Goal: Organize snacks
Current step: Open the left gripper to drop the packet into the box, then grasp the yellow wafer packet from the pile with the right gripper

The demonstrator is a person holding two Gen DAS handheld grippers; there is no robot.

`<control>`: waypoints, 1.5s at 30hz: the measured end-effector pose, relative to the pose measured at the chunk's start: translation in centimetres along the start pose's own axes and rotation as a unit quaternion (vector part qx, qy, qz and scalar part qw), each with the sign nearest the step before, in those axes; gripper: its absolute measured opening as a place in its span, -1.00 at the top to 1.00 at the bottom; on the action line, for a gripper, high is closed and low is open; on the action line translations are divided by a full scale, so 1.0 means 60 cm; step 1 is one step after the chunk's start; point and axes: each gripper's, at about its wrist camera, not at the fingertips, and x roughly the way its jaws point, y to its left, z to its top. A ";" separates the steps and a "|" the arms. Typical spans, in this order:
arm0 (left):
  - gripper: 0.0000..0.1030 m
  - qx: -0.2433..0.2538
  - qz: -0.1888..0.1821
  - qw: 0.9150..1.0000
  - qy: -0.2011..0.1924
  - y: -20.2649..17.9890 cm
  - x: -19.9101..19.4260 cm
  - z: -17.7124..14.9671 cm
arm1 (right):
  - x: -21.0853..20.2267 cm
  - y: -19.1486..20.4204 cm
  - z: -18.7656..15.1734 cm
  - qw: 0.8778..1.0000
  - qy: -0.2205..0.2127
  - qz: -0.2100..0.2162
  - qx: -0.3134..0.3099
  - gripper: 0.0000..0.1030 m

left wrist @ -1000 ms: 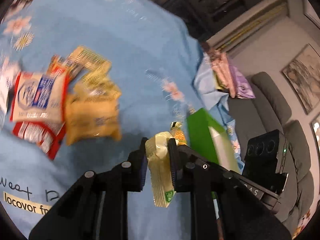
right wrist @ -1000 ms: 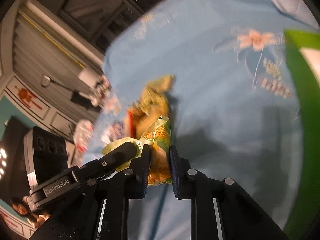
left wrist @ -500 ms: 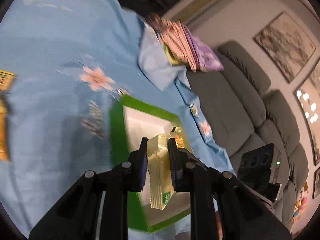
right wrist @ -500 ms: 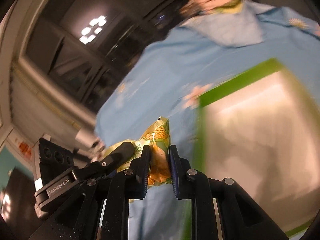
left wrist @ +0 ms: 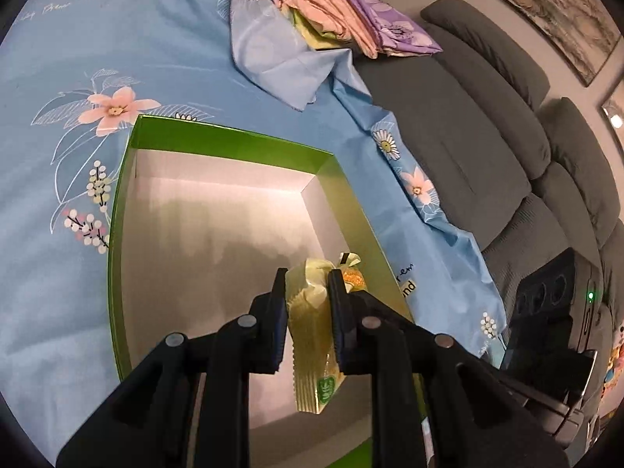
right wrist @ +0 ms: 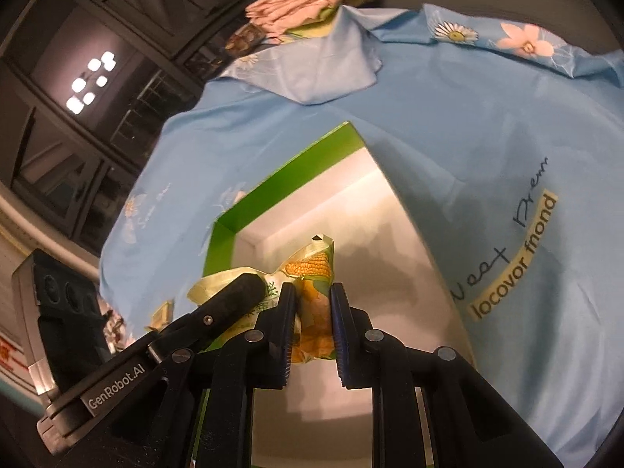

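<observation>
Left wrist: left gripper [left wrist: 308,312] clamped on snack packet [left wrist: 312,351], held over box [left wrist: 234,140] near its right wall; box floor bare, nothing yet deposited.

Right wrist: right gripper [right wrist: 312,312] clamped on same packet [right wrist: 314,273]. Release judged outstanding; other snacks not in view.

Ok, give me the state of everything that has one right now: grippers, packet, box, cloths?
Left gripper: shut on packet.
Right gripper: shut on packet.
Yellow-green corn snack packet: held by both grippers above box.
Green cardboard box: open, white inside bare.
Pink and purple cloths: folded, stacked.
</observation>
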 end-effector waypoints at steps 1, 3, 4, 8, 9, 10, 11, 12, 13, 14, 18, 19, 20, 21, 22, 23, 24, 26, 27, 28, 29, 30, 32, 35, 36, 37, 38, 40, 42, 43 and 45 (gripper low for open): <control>0.67 0.001 0.005 1.000 0.000 0.001 0.001 -0.001 | 0.010 -0.002 0.003 1.000 0.003 -0.002 0.005 0.59; 0.58 0.007 0.026 1.000 0.000 0.001 0.013 -0.001 | 0.020 -0.008 0.009 1.000 0.005 -0.011 0.014 0.59; 0.33 0.010 0.036 0.999 0.003 0.000 0.012 0.005 | 0.033 -0.016 0.019 1.000 0.007 -0.019 0.019 0.59; -0.51 -0.007 0.064 0.997 -0.033 0.008 -0.016 0.007 | 0.029 -0.022 0.023 0.999 0.001 -0.008 0.033 0.47; -0.62 -0.012 0.067 0.997 -0.043 0.012 -0.024 0.007 | 0.030 -0.023 0.022 0.999 -0.001 -0.001 0.034 0.33; -0.78 -0.016 0.075 0.996 -0.054 0.013 -0.035 0.008 | 0.029 -0.023 0.021 0.999 -0.004 0.010 0.035 0.15; -0.83 -0.016 0.077 0.995 -0.068 0.014 -0.048 0.008 | 0.025 -0.019 0.020 0.999 -0.005 0.023 0.033 0.05; -0.86 -0.012 0.074 0.994 -0.083 0.016 -0.064 0.006 | 0.024 -0.015 0.018 0.999 -0.007 0.033 0.032 -0.18; -0.93 -0.005 0.072 0.993 -0.096 0.014 -0.081 0.005 | 0.022 -0.008 0.015 0.999 -0.008 0.042 0.029 -0.42; -1.00 0.004 0.073 0.992 -0.107 0.016 -0.099 0.004 | 0.020 0.000 0.012 0.998 -0.010 0.048 0.027 -0.54; -0.99 0.053 0.133 0.977 -0.159 0.029 -0.198 -0.017 | 0.009 0.054 -0.011 0.997 -0.013 0.070 -0.003 -0.89; -0.99 0.059 0.144 0.974 -0.167 0.038 -0.217 -0.018 | 0.009 0.074 -0.018 0.996 -0.010 0.086 -0.019 -0.91; -0.99 0.067 0.164 0.967 -0.183 0.049 -0.243 -0.029 | 0.012 0.090 -0.023 0.995 -0.007 0.097 -0.029 -0.91; -0.99 0.073 0.181 0.962 -0.192 0.061 -0.265 -0.039 | 0.015 0.109 -0.028 0.994 -0.004 0.106 -0.039 -0.92; -0.99 0.074 0.189 0.959 -0.196 0.071 -0.280 -0.045 | 0.017 0.128 -0.034 0.992 -0.002 0.115 -0.047 -0.94; -0.99 0.070 0.201 0.956 -0.203 0.090 -0.303 -0.057 | 0.021 0.151 -0.041 0.990 0.002 0.128 -0.058 -0.96; -0.99 0.061 0.209 0.953 -0.209 0.111 -0.322 -0.066 | 0.026 0.171 -0.049 0.988 0.007 0.141 -0.068 -0.99; -0.99 0.034 0.220 0.951 -0.213 0.144 -0.350 -0.075 | 0.044 0.217 -0.067 0.981 0.030 0.170 -0.091 -0.99; -0.99 0.016 0.226 0.950 -0.214 0.168 -0.364 -0.080 | 0.054 0.236 -0.078 0.978 0.041 0.179 -0.098 -0.99; -0.99 -0.001 0.230 0.949 -0.213 0.191 -0.377 -0.086 | 0.069 0.256 -0.088 0.975 0.058 0.188 -0.106 -0.99; -0.99 -0.022 0.231 0.950 -0.211 0.216 -0.388 -0.089 | 0.089 0.279 -0.104 0.971 0.078 0.194 -0.115 -0.99; -0.99 -0.051 0.232 0.949 -0.207 0.246 -0.399 -0.093 | 0.106 0.295 -0.117 0.968 0.095 0.196 -0.122 -0.99; -0.99 -0.097 0.234 0.945 -0.206 0.303 -0.412 -0.098 | 0.147 0.327 -0.145 0.962 0.132 0.195 -0.135 -0.99; -0.99 -0.131 0.246 0.940 -0.198 0.354 -0.409 -0.111 | 0.208 0.357 -0.173 0.957 0.175 0.180 -0.143 -0.99; -0.99 -0.140 0.240 0.942 -0.188 0.373 -0.402 -0.113 | 0.228 0.368 -0.185 0.956 0.184 0.182 -0.138 -0.99; -0.99 -0.149 0.227 0.946 -0.177 0.386 -0.394 -0.117 | 0.246 0.370 -0.190 0.954 0.193 0.188 -0.131 -0.99; -0.99 -0.159 0.206 0.951 -0.167 0.401 -0.387 -0.117 | 0.262 0.373 -0.194 0.952 0.203 0.194 -0.125 -0.99; -0.99 -0.181 0.148 0.960 -0.155 0.420 -0.370 -0.120 | 0.298 0.386 -0.211 0.946 0.228 0.200 -0.110 -0.99; -0.99 -0.203 0.105 0.963 -0.145 0.435 -0.350 -0.115 | 0.323 0.385 -0.216 0.945 0.244 0.194 -0.101 -0.99; -0.99 -0.208 0.100 0.963 -0.142 0.439 -0.349 -0.114 | 0.333 0.385 -0.219 0.945 0.246 0.193 -0.091 -0.99; -0.99 -0.228 0.085 0.960 -0.139 0.452 -0.335 -0.109 | 0.350 0.380 -0.216 0.945 0.256 0.192 -0.066 -0.99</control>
